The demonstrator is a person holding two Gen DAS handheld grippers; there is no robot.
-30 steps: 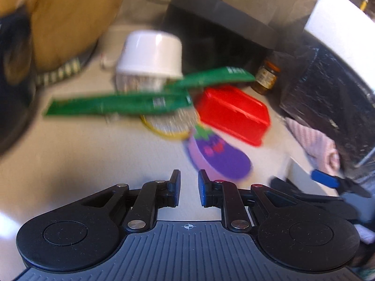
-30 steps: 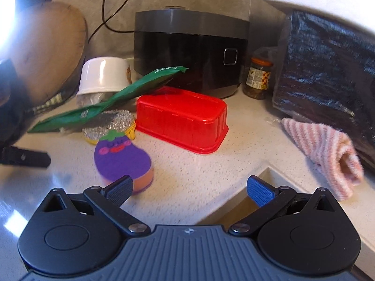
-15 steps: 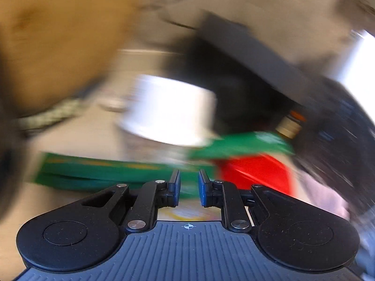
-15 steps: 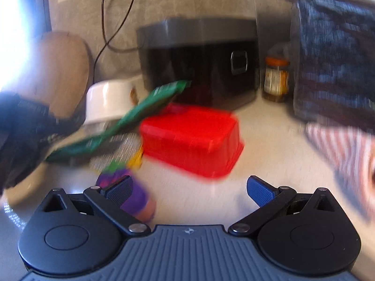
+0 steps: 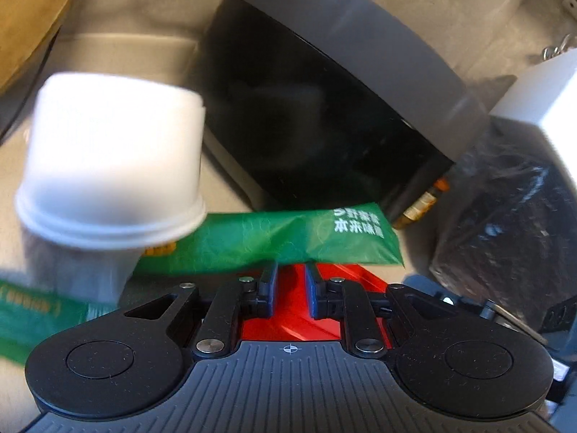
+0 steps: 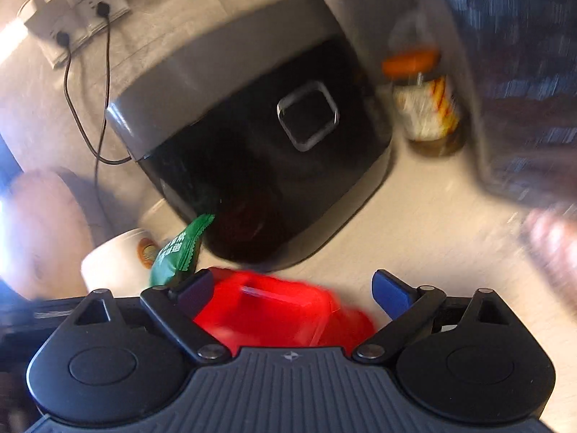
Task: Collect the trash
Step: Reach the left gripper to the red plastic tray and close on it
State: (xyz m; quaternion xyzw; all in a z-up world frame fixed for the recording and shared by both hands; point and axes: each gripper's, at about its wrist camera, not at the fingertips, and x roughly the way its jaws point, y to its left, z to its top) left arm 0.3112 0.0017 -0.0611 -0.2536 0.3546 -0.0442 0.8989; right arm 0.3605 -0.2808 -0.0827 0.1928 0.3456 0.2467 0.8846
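Note:
A long green snack wrapper [image 5: 274,238] lies across an upturned white cup [image 5: 111,158] and a red plastic container [image 5: 288,317]. My left gripper [image 5: 291,281] has its tips right at the wrapper's lower edge. Its jaws stand a narrow gap apart, and only the red container shows through that gap. In the right wrist view the red container [image 6: 274,310] sits between the wide jaws of my right gripper [image 6: 292,285], which are closing. The pads are clear of its sides. The wrapper's end [image 6: 180,252] pokes up by the left finger, next to the cup [image 6: 111,267].
A black rice cooker [image 5: 324,108] with a grey lid stands close behind the trash on the counter. To its right are a glass jar [image 6: 425,108] and a dark plastic bag [image 5: 505,216]. A wooden board [image 5: 29,11] leans at far left. Cords run to wall sockets [image 6: 72,11].
Both grippers have pushed forward toward the cooker, so the cup, wrapper and red container loom larger. The right view has rolled, and the purple sponge has dropped out of sight.

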